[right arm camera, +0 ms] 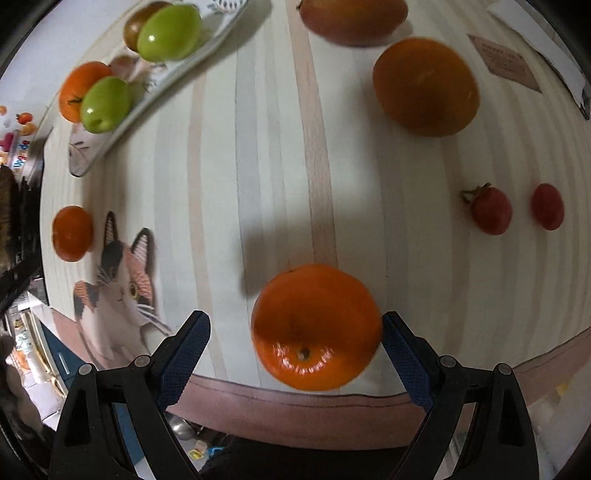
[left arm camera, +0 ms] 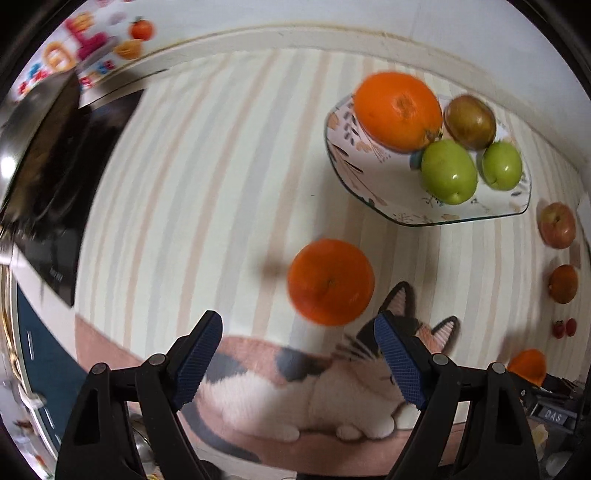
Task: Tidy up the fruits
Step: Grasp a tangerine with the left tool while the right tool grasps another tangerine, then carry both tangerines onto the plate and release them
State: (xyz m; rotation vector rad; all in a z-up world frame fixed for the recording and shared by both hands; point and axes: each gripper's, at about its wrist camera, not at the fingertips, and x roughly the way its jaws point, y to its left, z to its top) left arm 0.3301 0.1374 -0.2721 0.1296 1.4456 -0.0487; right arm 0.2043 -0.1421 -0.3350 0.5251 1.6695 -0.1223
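Both tongs wide: left tongs (left arm camera: 299, 354), right tongs (right arm camera: 295, 350) flanking glossy round orange (right arm camera: 316, 326).

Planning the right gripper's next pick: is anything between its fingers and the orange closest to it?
Nothing visible. The orange sits on the striped mat between the open right gripper fingers, touching or nearly touching one finger; the other stands apart.

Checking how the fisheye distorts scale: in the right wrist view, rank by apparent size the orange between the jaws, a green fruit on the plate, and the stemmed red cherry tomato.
1. Orange, though nearness inflates it.
2. Green fruit.
3. Cherry tomato.
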